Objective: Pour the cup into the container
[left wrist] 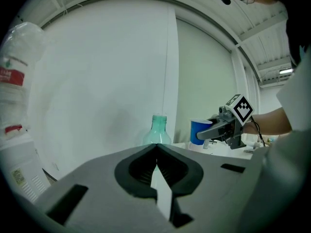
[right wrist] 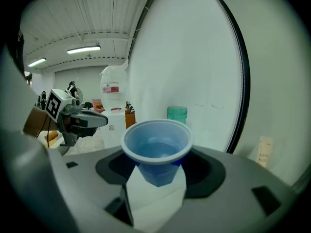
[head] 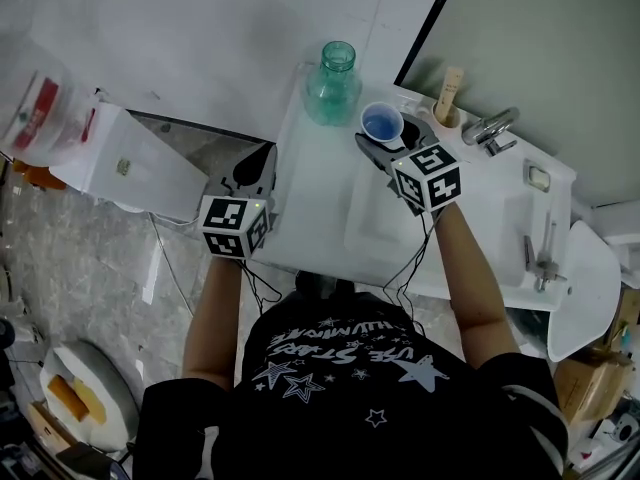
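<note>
White counter (head: 325, 213): green bottle (head: 333, 86), faucet (head: 490, 126); white wall (head: 200, 28) behind; mottled floor (head: 85, 263) below.

Black T-shirt (head: 340, 363) with stars; grey left gripper (head: 252, 163) and right gripper (head: 383, 140).
The shirt is short-sleeved, printed with white stars and lettering. Each gripper has dark jaw pads and a white cube (head: 233, 226) of black square markers, and thin black cables (head: 260, 288) trail from it.

blue cup (head: 382, 123): 1; green bottle (head: 333, 83): 1; tools: 2, left tool (head: 250, 173), right tool (head: 380, 148); tap (head: 490, 128): 1; counter (head: 320, 218): 1; red-labelled plastic bottle (head: 35, 108): 1
</note>
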Motion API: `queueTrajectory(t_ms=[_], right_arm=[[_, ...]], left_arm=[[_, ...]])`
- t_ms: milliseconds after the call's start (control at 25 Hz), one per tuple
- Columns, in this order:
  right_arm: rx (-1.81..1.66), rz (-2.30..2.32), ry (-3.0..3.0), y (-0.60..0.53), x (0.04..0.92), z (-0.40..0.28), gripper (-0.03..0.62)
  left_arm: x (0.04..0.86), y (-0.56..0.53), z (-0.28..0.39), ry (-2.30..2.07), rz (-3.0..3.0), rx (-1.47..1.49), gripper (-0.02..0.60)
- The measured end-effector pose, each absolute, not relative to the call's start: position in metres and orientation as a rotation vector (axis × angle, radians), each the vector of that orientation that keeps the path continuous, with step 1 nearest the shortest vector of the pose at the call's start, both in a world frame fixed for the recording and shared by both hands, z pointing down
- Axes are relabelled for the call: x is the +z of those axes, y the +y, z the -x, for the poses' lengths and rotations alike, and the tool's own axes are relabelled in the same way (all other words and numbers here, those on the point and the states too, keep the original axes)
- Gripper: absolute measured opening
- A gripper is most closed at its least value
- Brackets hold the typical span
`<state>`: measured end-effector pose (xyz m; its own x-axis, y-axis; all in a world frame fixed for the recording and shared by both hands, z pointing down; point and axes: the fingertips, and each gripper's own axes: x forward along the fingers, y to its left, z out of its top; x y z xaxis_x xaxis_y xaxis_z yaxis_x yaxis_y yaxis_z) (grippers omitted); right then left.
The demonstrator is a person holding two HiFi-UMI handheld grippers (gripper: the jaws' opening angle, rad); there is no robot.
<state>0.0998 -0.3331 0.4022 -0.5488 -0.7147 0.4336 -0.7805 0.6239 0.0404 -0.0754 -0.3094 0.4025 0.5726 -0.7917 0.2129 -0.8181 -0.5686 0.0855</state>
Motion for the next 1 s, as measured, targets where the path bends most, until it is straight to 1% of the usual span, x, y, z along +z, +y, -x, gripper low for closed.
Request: queueTrajectory(t_ms=[240, 640, 1000], right_arm=[[0.135, -1.150, -2.394, -0.350, 0.384, -0.105, 0.288], [0.160, -1.162, -2.379, -0.388, 0.364, -0.109, 0.287], [0.117, -1.166, -2.284, -0.435, 0.356, -0.116, 0.284]], left_arm=[[0.393, -0.320, 0.070, -1.330, -2.644, 0.206, 0.011], [0.370, -0.354, 0.059, -1.300, -2.699, 0.186, 0.011], [0.371, -0.384, 0.058, -1.276, -2.695, 0.177, 0.011]])
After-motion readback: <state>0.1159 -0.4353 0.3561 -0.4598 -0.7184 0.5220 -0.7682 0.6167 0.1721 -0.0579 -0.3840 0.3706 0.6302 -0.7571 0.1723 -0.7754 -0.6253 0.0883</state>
